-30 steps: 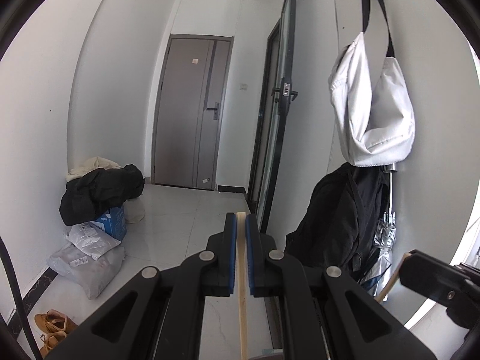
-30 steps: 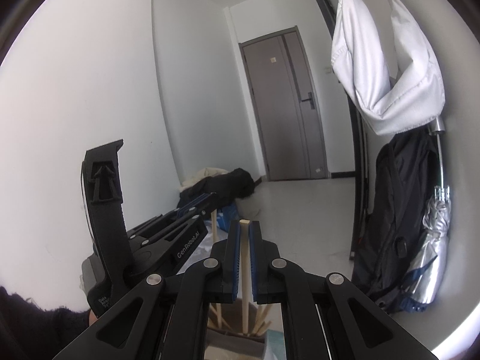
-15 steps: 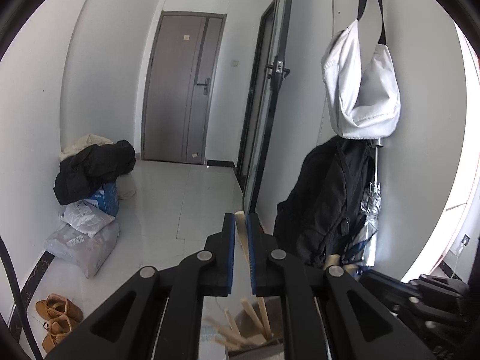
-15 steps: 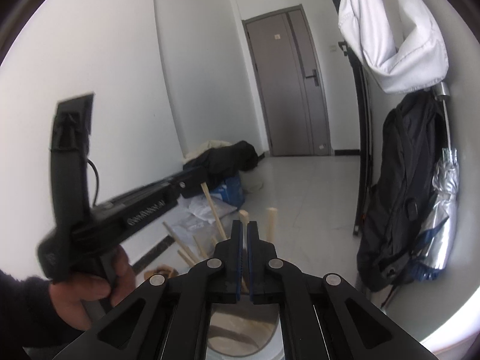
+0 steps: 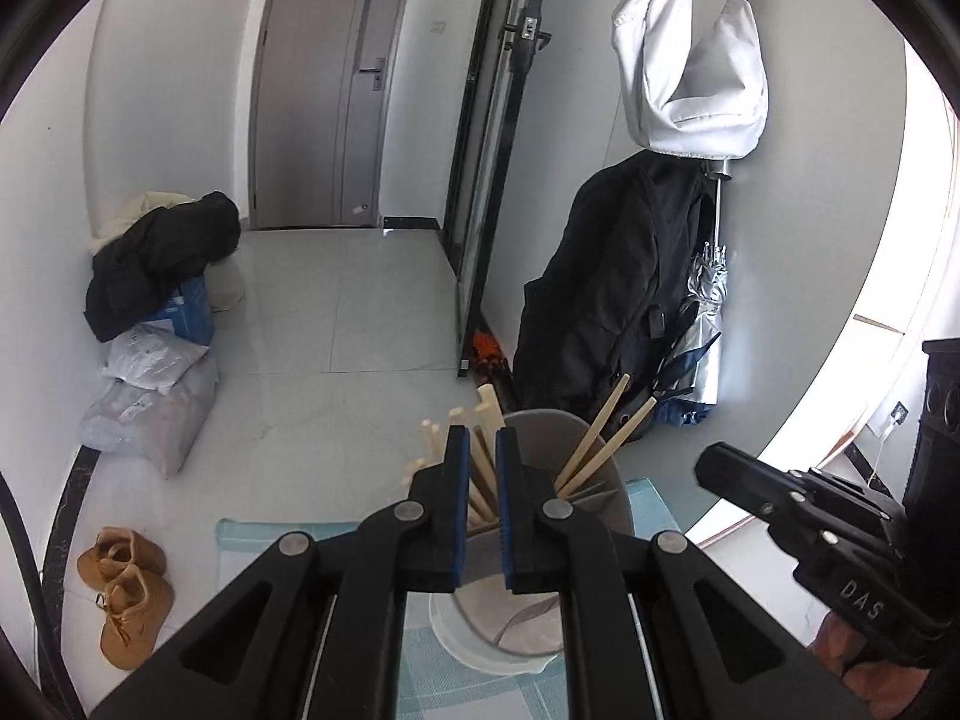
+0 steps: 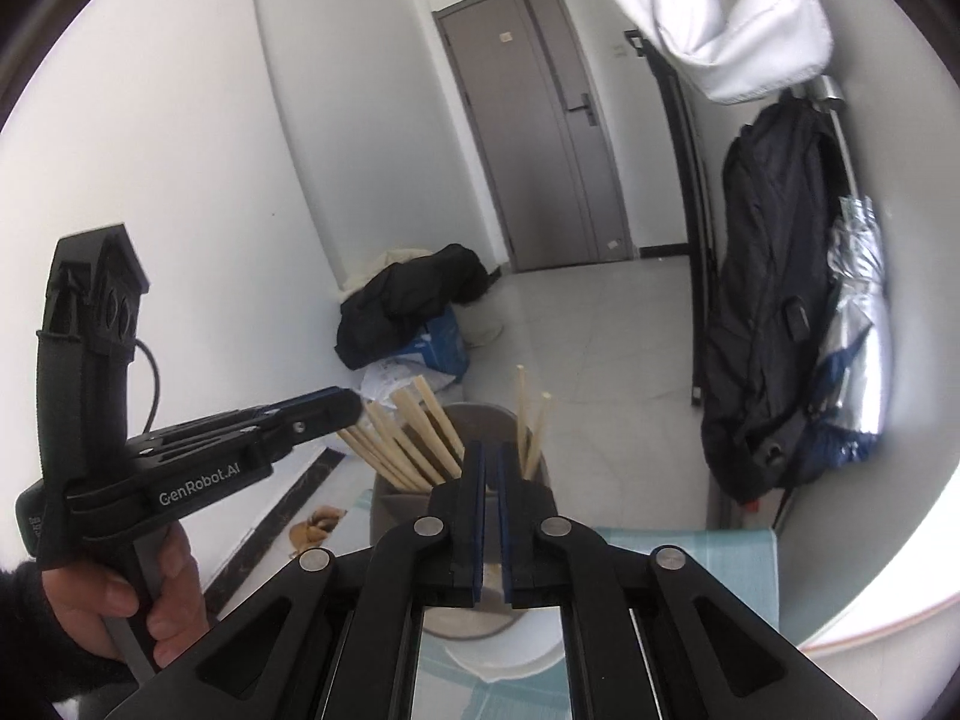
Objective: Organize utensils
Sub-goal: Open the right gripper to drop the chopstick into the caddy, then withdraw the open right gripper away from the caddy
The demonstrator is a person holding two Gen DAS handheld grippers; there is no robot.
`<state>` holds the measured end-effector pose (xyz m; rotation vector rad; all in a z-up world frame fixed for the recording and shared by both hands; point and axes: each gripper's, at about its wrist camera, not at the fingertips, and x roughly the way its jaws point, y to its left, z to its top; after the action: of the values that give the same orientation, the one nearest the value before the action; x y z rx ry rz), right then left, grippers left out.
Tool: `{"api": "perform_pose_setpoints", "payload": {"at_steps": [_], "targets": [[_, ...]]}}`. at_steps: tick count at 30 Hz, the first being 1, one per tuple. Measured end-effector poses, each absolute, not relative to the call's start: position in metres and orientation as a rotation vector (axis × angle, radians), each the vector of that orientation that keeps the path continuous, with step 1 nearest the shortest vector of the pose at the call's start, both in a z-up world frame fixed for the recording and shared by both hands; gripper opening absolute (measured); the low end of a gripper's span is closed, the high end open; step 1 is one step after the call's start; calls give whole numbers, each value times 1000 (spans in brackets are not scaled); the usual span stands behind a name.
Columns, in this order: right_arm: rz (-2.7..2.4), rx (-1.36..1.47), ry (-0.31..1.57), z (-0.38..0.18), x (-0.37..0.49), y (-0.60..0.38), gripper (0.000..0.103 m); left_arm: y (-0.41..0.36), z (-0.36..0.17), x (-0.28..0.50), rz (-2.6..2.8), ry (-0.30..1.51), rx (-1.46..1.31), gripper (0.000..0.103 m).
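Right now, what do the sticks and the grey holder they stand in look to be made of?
The pale, straight chopsticks look like unfinished wood or bamboo: matte tan, squared ends. The grey round utensil holder seems matte plastic: smooth, uniform walls with a moulded inner divider.

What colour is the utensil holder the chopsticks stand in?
Grey, with a white base; the utensil holder shows best in the left wrist view.

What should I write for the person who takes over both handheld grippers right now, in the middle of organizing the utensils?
Left gripper: right over the grey plastic cylindrical holder; sticks show between its fingers, but whether it grips one cannot be told.
Right gripper: narrowly open, empty, above the same holder.
Things: pale wooden chopsticks stand leaning in the holder's compartments, on a light blue checked cloth.
Done: several chopsticks are in.
Left: check the left fingers, then look for loose utensils; none are in view.
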<state>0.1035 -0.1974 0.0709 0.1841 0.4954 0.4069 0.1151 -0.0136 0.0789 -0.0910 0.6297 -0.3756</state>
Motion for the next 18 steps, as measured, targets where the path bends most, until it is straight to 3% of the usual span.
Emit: {"api": "perform_pose_setpoints", "payload": {"at_steps": [1, 3, 5, 10, 14, 16, 18], "targets": [[400, 190, 493, 71, 100, -201, 5, -12, 80, 113, -373, 637, -97, 13], [389, 201, 495, 73, 93, -206, 5, -11, 83, 106, -341, 649, -97, 35], [381, 211, 495, 76, 87, -209, 5, -9, 87, 96, -312, 632, -99, 47], [368, 211, 470, 85, 65, -212, 20, -7, 99, 76, -255, 617, -91, 54], [362, 212, 427, 98, 42, -211, 39, -3, 111, 60, -223, 592, -105, 68], [366, 207, 407, 105, 30, -209, 42, -1, 116, 52, -211, 574, -101, 73], [369, 196, 387, 110, 18, -207, 52, 0, 122, 44, -191, 562, -95, 79]]}}
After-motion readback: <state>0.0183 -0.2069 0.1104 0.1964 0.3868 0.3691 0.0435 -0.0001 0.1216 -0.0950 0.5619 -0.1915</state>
